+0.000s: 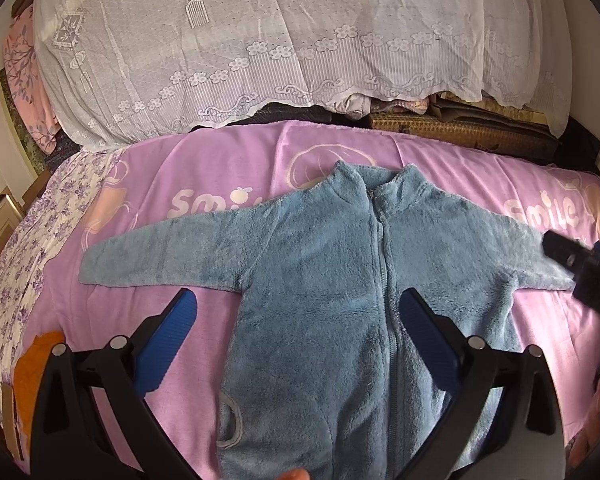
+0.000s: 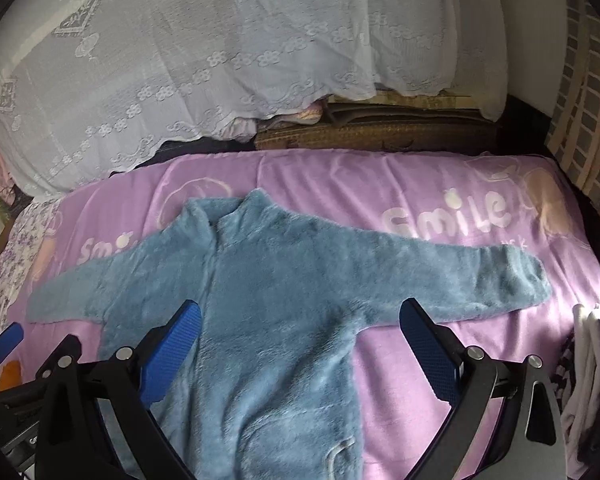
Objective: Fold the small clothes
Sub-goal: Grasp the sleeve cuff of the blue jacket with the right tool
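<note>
A blue fleece jacket (image 1: 332, 280) lies spread flat on the purple blanket (image 1: 228, 176), front side up, zip closed all the way to a stand-up collar that splits into two soft peaks. Both sleeves are stretched out sideways, nearly straight — one cuff reaches towards the floral sheet (image 1: 16, 248) at the bed's edge, the other runs out over the white "Smile" lettering (image 2: 448, 216) printed on the blanket. The pile looks thick and fuzzy, a dusty blue all over, with a pale outlined pocket shape low on each side of the body.

The left gripper (image 1: 300, 344) hovers over the lower body of the jacket, jaws spread wide, blue ribbed pads facing each other with nothing between them but fleece below. The right gripper (image 2: 300, 348) does the same from its side — wide apart, holding nothing, one finger above the body and the other above bare blanket under the sleeve. In the left view the right gripper's black tip shows at the frame edge, over the far cuff.

Behind the blanket, a white lace cover (image 1: 260, 40) drapes over a big mound, with a woven brown case (image 2: 376, 132) beside it.
</note>
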`<state>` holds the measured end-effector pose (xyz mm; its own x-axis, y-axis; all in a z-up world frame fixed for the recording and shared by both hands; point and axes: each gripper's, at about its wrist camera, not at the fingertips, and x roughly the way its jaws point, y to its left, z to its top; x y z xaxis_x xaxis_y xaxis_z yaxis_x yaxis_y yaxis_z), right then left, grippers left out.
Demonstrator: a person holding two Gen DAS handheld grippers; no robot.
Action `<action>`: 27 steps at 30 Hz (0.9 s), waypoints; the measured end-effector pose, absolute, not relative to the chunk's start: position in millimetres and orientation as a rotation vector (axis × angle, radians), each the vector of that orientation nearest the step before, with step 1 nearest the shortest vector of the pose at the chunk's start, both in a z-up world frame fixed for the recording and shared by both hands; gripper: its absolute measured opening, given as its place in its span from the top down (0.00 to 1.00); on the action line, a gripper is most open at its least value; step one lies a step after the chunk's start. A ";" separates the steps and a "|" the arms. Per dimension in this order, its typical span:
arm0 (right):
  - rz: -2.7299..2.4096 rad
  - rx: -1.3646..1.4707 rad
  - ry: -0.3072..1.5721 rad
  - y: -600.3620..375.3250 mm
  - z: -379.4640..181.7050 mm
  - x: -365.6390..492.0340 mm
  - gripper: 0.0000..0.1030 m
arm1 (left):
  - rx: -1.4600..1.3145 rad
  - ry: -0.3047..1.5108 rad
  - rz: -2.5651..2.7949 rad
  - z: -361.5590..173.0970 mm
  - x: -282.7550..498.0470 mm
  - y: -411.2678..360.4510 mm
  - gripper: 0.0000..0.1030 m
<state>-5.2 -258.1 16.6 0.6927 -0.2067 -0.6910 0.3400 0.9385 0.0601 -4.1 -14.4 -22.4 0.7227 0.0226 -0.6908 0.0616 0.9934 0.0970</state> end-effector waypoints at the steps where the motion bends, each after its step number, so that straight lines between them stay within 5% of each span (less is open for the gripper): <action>1: -0.345 0.179 0.719 -265.2 16.8 -7.0 0.03 | 0.125 0.763 -0.018 -26.7 -4.2 -19.5 0.04; 17: -0.533 0.565 0.708 -449.6 -79.1 -48.4 0.03 | 0.314 0.867 -0.225 -108.0 -0.1 -130.9 0.04; 27: -0.483 1.035 0.579 -507.6 -145.7 -74.2 0.03 | 0.313 0.907 -0.237 -102.8 46.9 -181.0 0.04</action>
